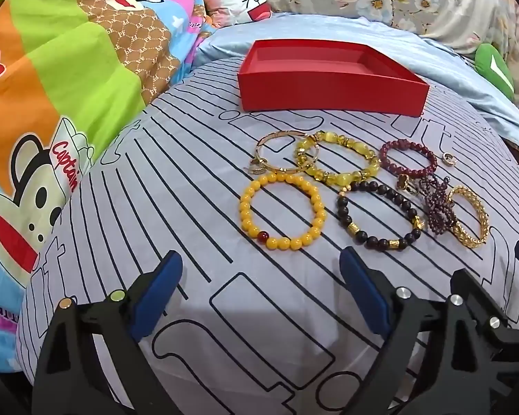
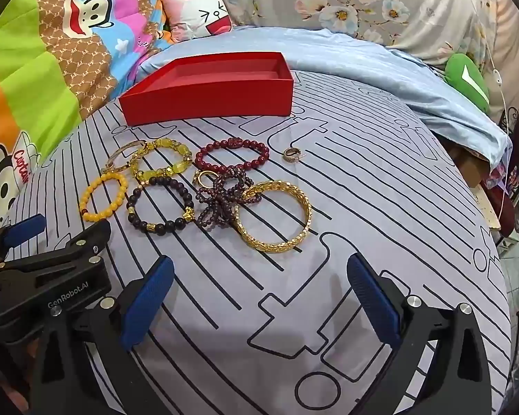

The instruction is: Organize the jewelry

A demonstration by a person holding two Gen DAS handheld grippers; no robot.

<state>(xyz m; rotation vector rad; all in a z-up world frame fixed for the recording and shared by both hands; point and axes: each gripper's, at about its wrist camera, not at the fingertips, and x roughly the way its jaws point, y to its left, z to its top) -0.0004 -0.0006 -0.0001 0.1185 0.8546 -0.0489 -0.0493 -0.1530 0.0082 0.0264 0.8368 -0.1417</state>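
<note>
An empty red box sits at the back of a striped grey cushion. Several bracelets lie in front of it: a yellow bead bracelet, a dark bead bracelet, a gold bangle, a red bead bracelet, and a small ring. My left gripper is open and empty, just short of the yellow and dark bracelets. My right gripper is open and empty, just short of the gold bangle.
The striped cushion rests on a blue sheet. A colourful cartoon quilt lies to the left, a pink pillow behind. The left gripper's body shows at the right wrist view's left edge. The bed edge drops off at right.
</note>
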